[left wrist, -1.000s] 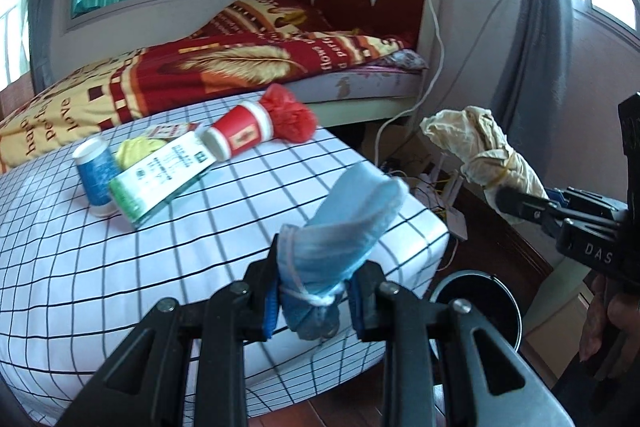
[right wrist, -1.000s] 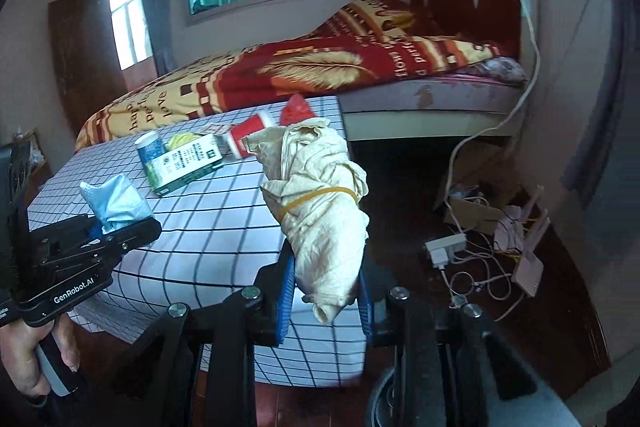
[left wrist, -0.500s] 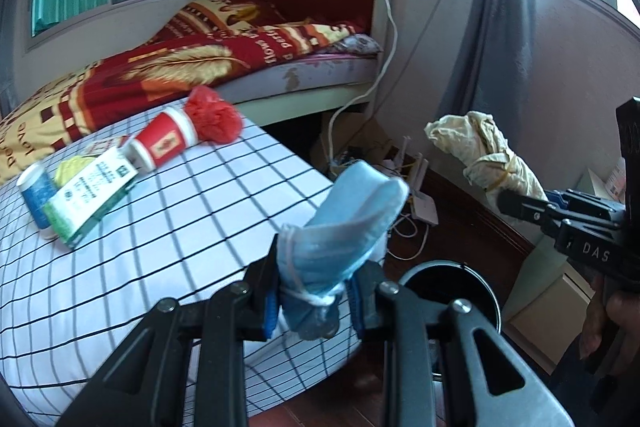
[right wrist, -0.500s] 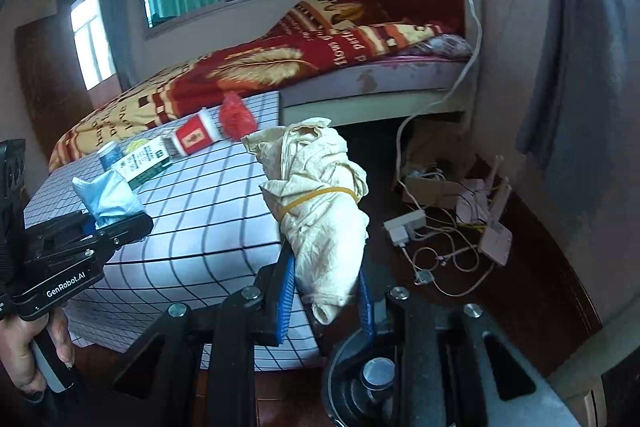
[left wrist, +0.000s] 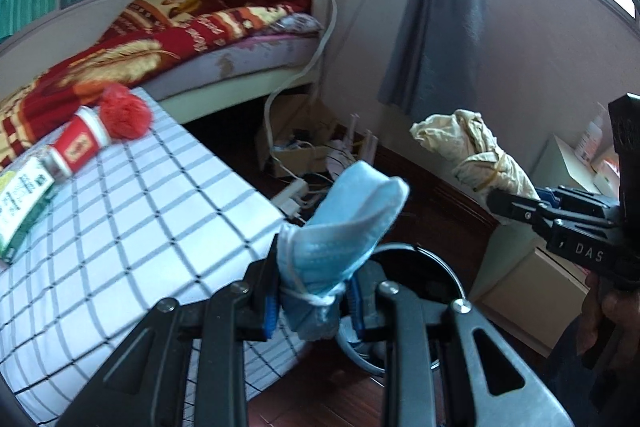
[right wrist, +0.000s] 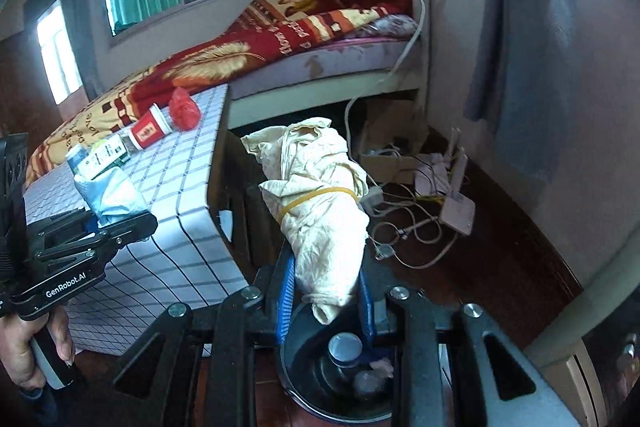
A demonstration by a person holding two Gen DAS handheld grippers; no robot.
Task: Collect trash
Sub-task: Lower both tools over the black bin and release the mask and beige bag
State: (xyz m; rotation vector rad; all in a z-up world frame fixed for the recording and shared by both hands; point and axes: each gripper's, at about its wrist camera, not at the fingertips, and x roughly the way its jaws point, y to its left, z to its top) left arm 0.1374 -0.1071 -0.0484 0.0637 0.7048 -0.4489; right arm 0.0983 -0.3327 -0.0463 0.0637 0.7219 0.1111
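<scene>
My left gripper (left wrist: 314, 301) is shut on a folded blue face mask (left wrist: 346, 227), which it holds over the near rim of a black bin (left wrist: 440, 273) on the floor. My right gripper (right wrist: 326, 301) is shut on a cream cloth bundle (right wrist: 320, 211) tied with a yellow rubber band, right above the same black bin (right wrist: 320, 383), which holds a few small items. Each gripper also shows in the other view: the right gripper (left wrist: 516, 205) with the cream cloth bundle (left wrist: 472, 151), the left gripper (right wrist: 120, 223) with the blue face mask (right wrist: 110, 195).
A checked tablecloth (left wrist: 132, 223) covers a table holding a red cup (left wrist: 78, 147), a red crumpled bag (left wrist: 124, 113) and a green-white box (left wrist: 20, 203). Behind stands a bed (right wrist: 280, 43). Cables and a router (right wrist: 456, 207) lie on the dark floor. A grey curtain (left wrist: 440, 7) hangs right.
Both grippers have moved rightward off the table, carrying the mask and cloth bundle, and now hang over the black bin, which has come into full view beneath them.
</scene>
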